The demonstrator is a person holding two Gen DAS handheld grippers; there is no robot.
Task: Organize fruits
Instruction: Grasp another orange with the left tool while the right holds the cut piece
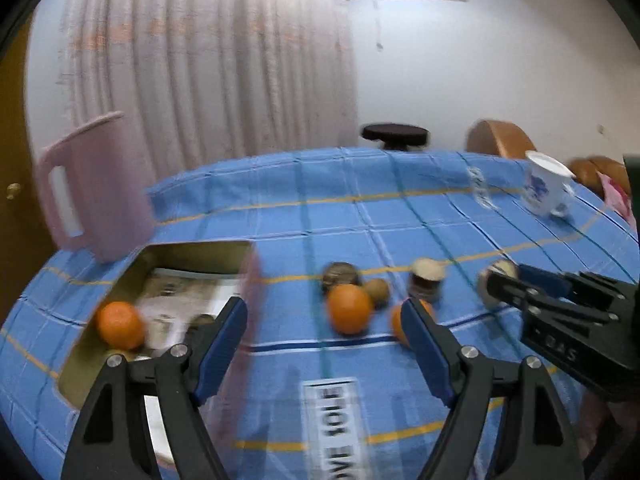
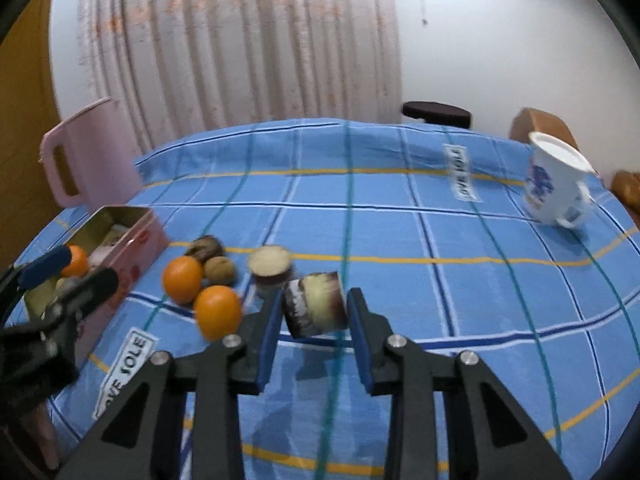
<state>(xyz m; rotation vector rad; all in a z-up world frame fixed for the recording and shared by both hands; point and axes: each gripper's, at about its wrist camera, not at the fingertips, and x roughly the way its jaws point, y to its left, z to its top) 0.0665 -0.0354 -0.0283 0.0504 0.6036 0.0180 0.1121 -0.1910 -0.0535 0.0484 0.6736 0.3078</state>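
The right gripper [image 2: 313, 320] has a brown-and-cream cupcake [image 2: 315, 304] pinched between its blue pads, tilted on its side above the blue checked tablecloth [image 2: 400, 232]. At its ten o'clock sit two oranges [image 2: 182, 279], a kiwi [image 2: 219, 270] and another cupcake [image 2: 269, 266]. The left gripper [image 1: 324, 316] hangs wide and empty; at its nine o'clock, one orange [image 1: 120, 325] lies inside the pink tin [image 1: 192, 256]. A pink jug [image 1: 90, 188] stands behind the tin.
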